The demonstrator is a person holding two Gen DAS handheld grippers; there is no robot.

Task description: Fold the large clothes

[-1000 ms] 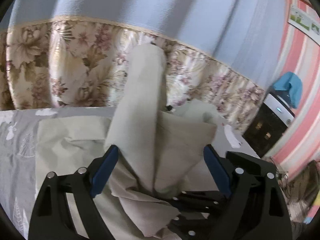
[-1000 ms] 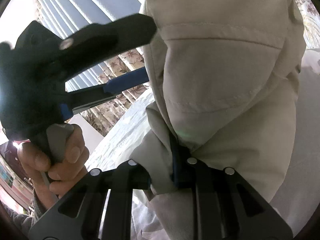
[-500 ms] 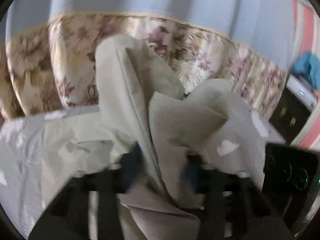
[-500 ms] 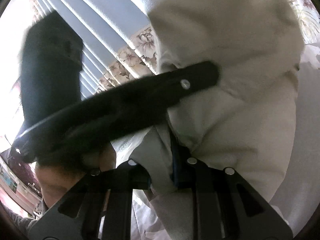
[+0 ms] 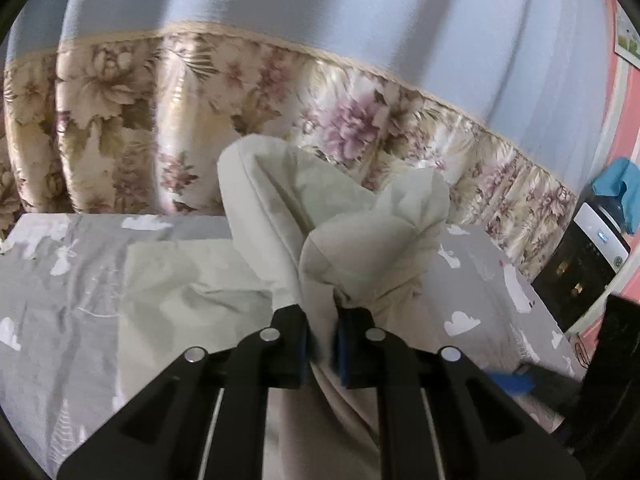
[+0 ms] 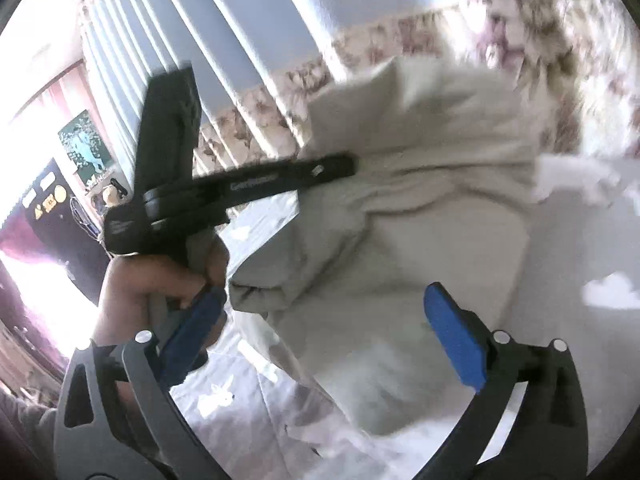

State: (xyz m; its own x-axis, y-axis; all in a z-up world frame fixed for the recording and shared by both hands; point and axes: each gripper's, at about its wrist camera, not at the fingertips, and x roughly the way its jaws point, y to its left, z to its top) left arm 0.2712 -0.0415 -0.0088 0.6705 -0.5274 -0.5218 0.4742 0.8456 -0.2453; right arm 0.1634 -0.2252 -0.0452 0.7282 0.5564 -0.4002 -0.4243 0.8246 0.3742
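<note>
Nearest us, the left gripper (image 5: 320, 334) has just closed its fingers, now pinching a bunched fold of 1 cream garment (image 5: 280, 216), lifted off the grey printed bed sheet (image 5: 72, 280). The right gripper (image 6: 328, 332) has just opened wide, nothing between its fingers. 1 hand (image 6: 160, 280) partly blocks the right view. Behind: 1 floral curtain (image 5: 120, 120), 1 black-and-white appliance (image 5: 580, 264).

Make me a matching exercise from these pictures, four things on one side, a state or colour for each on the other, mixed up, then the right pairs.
Things:
1. left gripper
2. right gripper
3. bedsheet
4. curtain band

States:
A. floral
B. grey with white shapes
C. shut on the beige garment
D. open, jaws wide apart

Pairs: 1-C, 2-D, 3-B, 4-A
</note>
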